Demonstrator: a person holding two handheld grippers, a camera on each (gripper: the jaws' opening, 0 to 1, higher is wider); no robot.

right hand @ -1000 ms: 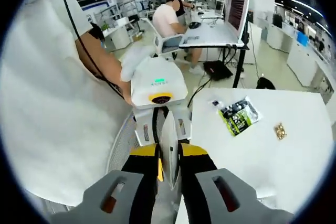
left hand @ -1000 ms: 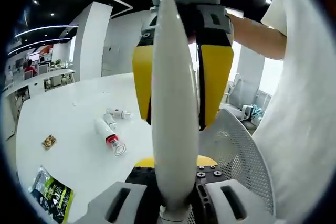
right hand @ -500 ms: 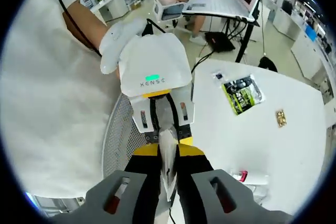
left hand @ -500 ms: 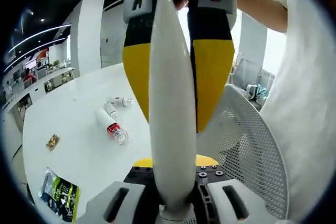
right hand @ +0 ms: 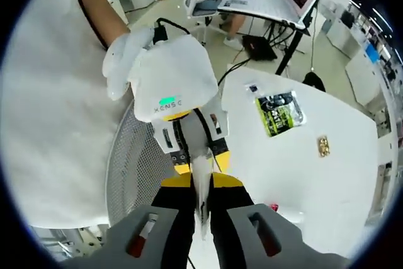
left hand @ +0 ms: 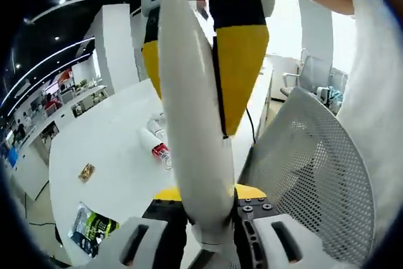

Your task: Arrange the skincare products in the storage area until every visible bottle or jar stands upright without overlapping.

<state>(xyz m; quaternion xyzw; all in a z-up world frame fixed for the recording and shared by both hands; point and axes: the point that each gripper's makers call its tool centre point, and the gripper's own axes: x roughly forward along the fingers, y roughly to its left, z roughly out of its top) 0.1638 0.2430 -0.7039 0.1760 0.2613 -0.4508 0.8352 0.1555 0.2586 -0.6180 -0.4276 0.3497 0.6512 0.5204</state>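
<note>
Both grippers are on one white squeeze tube (left hand: 192, 124), lifted well clear of the white table (left hand: 113, 155). In the left gripper view the left gripper (left hand: 204, 218) has its jaws pressed onto the tube's lower end, and the tube runs straight up from them; the right gripper (left hand: 204, 61) comes in from the far end, its yellow-and-black jaws sitting either side of the tube's upper part. Left of the tube and far ahead of the left gripper, two or three small tubes or bottles (left hand: 156, 143), one with a red band, lie flat on the table, close together and maybe touching. Further left sit a small gold item (left hand: 87, 172) and a green-black packet (left hand: 93, 226). Right of the jaws is a white mesh chair back (left hand: 315, 181). In the right gripper view the right gripper's jaws pinch the tube's flat crimped end edge-on, with the left gripper's white housing just beyond. Risks, as a judgement: a smooth tapered tube can slip or twist if either side lets go early; the crimped end won't stand, so it must go cap-down; setting it beside the lying tubes could knock or overlap them.
</note>
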